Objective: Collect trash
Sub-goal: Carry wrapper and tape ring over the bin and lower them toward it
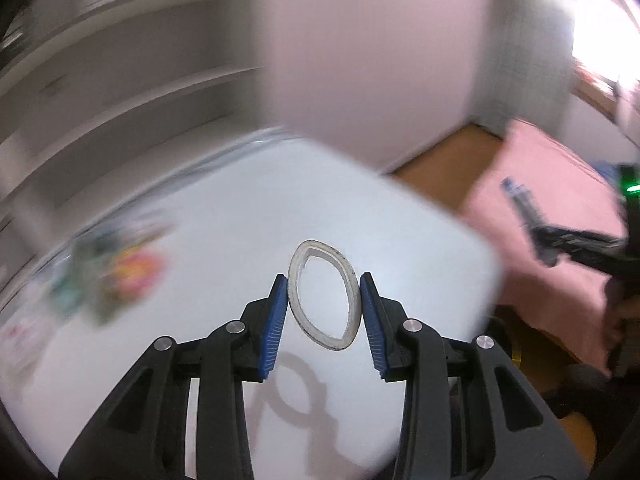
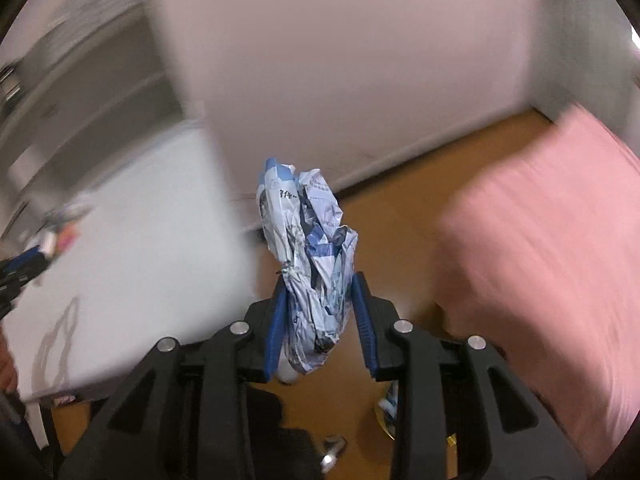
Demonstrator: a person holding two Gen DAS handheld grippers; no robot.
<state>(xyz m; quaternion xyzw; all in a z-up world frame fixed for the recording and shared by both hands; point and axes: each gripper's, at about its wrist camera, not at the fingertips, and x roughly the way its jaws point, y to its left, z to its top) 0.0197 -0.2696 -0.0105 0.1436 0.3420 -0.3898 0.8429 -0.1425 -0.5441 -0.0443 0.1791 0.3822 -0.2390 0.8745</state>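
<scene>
A pink bed (image 2: 552, 248) fills the right side of the right wrist view, with brown wood floor (image 2: 400, 208) between it and the white table (image 2: 132, 216) at the left; the left wrist view shows the same bed only as a strip at its right edge and is mostly taken up by the table's top. Only the left wrist view shows the blurred colourful wrappers (image 1: 116, 276) lying on the table's far left part, too smeared to name. The left gripper (image 1: 323, 300) is closed part-way on a flattened white cardboard ring (image 1: 322, 300), its blue pads pressing the ring's two sides and holding it above the table, with the ring's shadow on the white top below. The right gripper (image 2: 320, 300) is narrowed around a crumpled white-and-blue paper wad (image 2: 310, 252), which sticks up well beyond the fingertips and hangs over the floor just beside the table's edge. In the left wrist view this right gripper appears, blurred, over the bed.
</scene>
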